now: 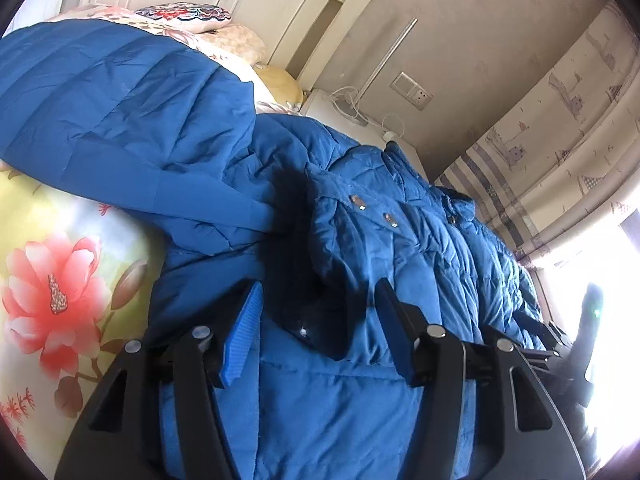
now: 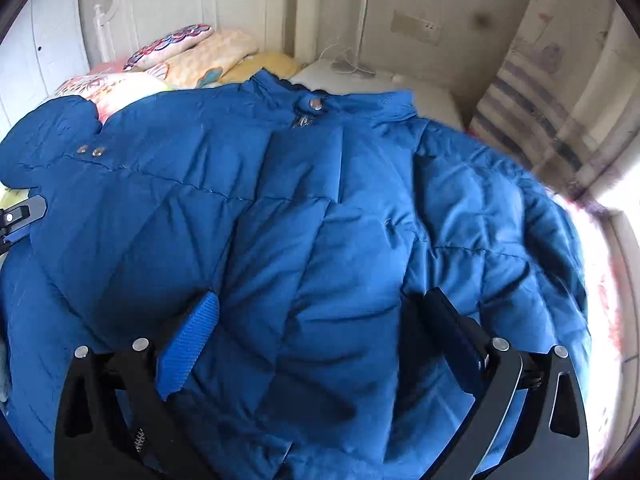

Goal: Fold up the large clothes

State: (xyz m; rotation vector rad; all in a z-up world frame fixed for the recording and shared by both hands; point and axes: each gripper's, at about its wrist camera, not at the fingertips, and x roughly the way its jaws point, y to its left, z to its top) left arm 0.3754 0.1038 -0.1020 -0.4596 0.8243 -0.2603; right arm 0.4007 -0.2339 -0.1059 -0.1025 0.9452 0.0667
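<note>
Clearly the blue padded coat (image 2: 320, 220) lay spread on the flowered bedspread (image 1: 60, 280), one sleeve (image 1: 120, 120) folded in at ten o'clock. My left gripper (image 1: 316, 320) and right gripper (image 2: 320, 328) hovered over it with jaws apart, empty. Next, I judged, came gripping the sleeve at three o'clock.

left gripper (image 1: 318, 304): jaws apart over blue puffer coat (image 1: 360, 240), nothing pinched | sleeve (image 1: 132, 120) folded at 10 o'clock | floral bedsheet (image 1: 60, 280) at 8 o'clock (pillows (image 1: 224, 36) behind)
</note>
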